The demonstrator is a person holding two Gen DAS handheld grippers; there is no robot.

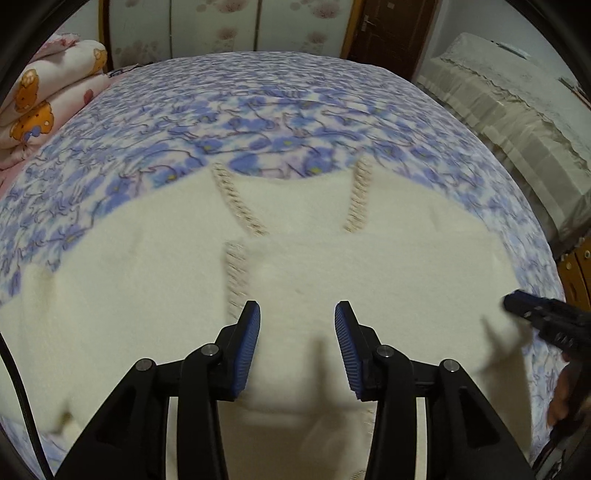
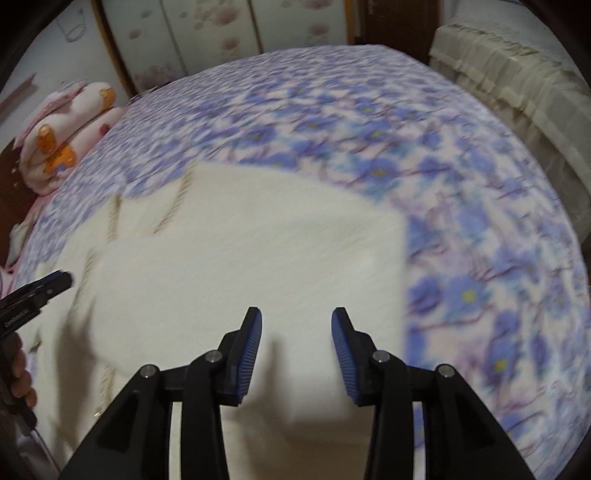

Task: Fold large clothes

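A cream knit garment [image 1: 332, 266] with beige stitched trim lies on a bed with a blue flowered cover [image 1: 229, 110]; its right part is folded over its middle. It also shows in the right wrist view [image 2: 240, 266]. My left gripper [image 1: 297, 314] hovers open and empty over the garment's near middle. My right gripper [image 2: 296, 317] hovers open and empty over the folded right part. Each gripper shows at the edge of the other's view, the right one [image 1: 535, 314] and the left one [image 2: 40, 291]. Both views are blurred by motion.
A folded quilt with orange bears [image 1: 48, 107] lies at the bed's far left. A cloth-covered cabinet [image 1: 517, 110] stands to the right of the bed. Wardrobe doors [image 1: 207, 29] and a brown door [image 1: 391, 29] stand behind.
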